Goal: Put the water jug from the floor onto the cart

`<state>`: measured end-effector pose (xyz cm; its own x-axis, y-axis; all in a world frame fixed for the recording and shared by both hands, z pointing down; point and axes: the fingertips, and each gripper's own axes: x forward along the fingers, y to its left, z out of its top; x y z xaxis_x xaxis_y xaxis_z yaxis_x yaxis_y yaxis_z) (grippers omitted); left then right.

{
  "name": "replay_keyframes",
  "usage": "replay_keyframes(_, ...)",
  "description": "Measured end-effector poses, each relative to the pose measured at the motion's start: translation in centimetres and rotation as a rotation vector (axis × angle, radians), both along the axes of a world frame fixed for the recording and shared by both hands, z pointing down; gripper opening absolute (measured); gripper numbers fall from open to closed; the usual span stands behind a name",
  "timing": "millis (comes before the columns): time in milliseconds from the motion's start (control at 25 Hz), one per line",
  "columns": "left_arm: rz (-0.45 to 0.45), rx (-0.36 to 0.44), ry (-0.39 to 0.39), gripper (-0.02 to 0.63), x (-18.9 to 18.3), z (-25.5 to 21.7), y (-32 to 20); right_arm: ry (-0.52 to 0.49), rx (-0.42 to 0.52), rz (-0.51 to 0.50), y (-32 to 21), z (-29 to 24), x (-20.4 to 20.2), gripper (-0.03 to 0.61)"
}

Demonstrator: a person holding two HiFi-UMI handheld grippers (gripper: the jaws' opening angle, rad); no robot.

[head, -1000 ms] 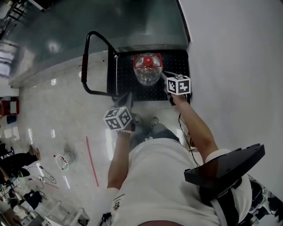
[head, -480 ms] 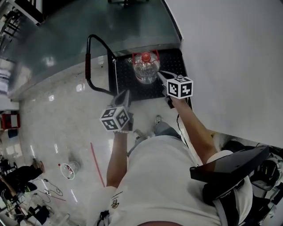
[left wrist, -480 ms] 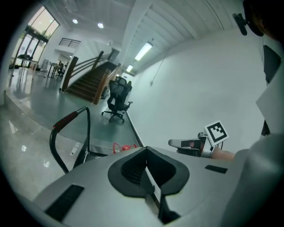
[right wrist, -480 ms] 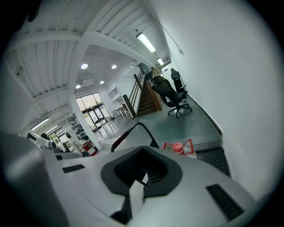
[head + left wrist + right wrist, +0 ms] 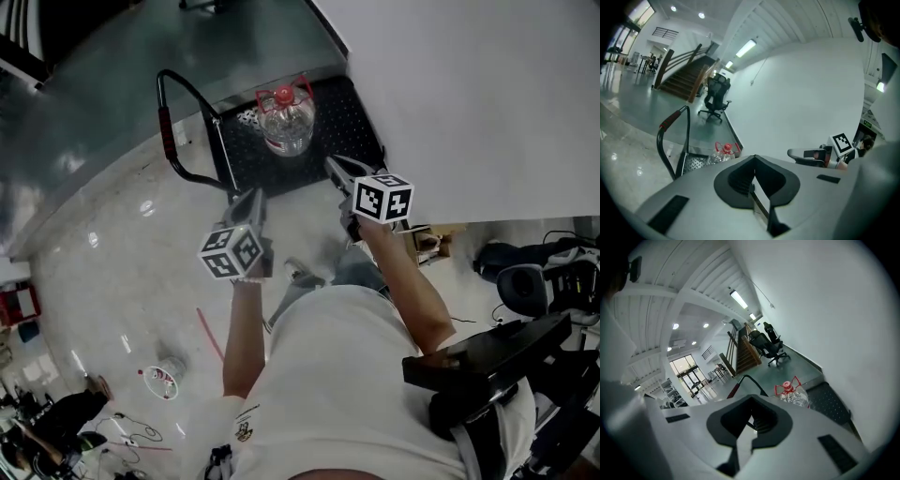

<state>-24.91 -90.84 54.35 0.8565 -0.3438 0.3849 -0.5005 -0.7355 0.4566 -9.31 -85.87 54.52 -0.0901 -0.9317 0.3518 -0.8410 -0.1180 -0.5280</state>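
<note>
Distance is what any coming move turns on, and neither tool is touching anything. Nearest the body, the left gripper [image 5: 251, 197] has its jaws pressed together with nothing between them. The right gripper [image 5: 334, 166] beside it is likewise closed and empty. Both point forward and a little downward over the floor [image 5: 122, 253].

Ahead of both tips, and well apart from them, the water jug [image 5: 284, 127] stands on the cart [image 5: 337, 117]. It sits on the black studded deck near the deck's far edge, not on the floor. From the left gripper it lies ahead and to the left of the jaws. From the right gripper it lies ahead and to the right, so it sits between the two lines of aim. The right gripper looks the nearer one.

The jug's long axis is upright, with its red cap [image 5: 283, 94] on top and a red carrying loop around the neck. The cart's push handle [image 5: 167, 122] rises beyond the left gripper's side of the jug. I judge the placing finished, with nothing left to grasp.

Farther off, the left gripper view shows an office chair [image 5: 715, 96] and a staircase [image 5: 682, 77].

No brand or label can be read on the jug. The cubes on the grippers carry only black-and-white square patterns.
</note>
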Motion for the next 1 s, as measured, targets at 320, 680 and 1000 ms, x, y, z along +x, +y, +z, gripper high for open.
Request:
replay_keyframes(320, -0.042, 0.068, -0.009, 0.003, 1.0, -2.1, 0.8, 0.108, 0.023, 0.043, 2.8, -2.9, 0.2, 0.015)
replay_keyframes(680, -0.072, 0.120, -0.004, 0.003, 2.8, -3.4, 4.0, 0.155, 0.055, -0.049, 3.4, -4.4, 0.5, 0.015)
replay_keyframes(1000, -0.085, 0.093, 0.007, 0.002, 2.4, -3.0, 4.4, 0.132, 0.031, -0.035, 3.7, -3.3, 0.3, 0.014)
